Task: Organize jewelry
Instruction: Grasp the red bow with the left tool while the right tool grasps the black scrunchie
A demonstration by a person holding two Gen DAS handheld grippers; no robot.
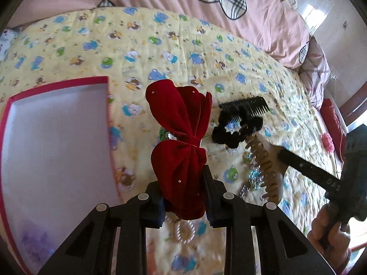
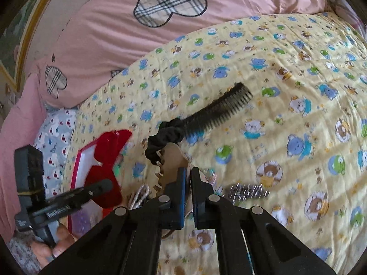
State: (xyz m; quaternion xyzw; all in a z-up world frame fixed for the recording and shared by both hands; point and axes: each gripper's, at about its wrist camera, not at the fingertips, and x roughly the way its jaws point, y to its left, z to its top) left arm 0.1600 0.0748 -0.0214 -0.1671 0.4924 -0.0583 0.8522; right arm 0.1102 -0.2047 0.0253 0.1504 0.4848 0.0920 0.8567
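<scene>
- Clamping a red velvet bow (image 1: pixel 181 151) at frame centre, the left gripper (image 1: pixel 183 197) sits right of the pink-rimmed box (image 1: pixel 57 82)
- Right gripper (image 2: pixel 188 183) pinches a tan claw clip (image 2: pixel 170 160)
- Black scrunchie (image 2: pixel 160 144), black comb (image 2: pixel 220 112) and silver clip (image 2: pixel 247 191) crowd around on the yellow quilt (image 2: pixel 275 68)

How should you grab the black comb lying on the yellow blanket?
Pinch the black comb across its thin solid spine, coming down from above, near the free end away from the black scrunchie. It lies flat, so the spine gives two firmer sides than the bristly teeth would.
</scene>
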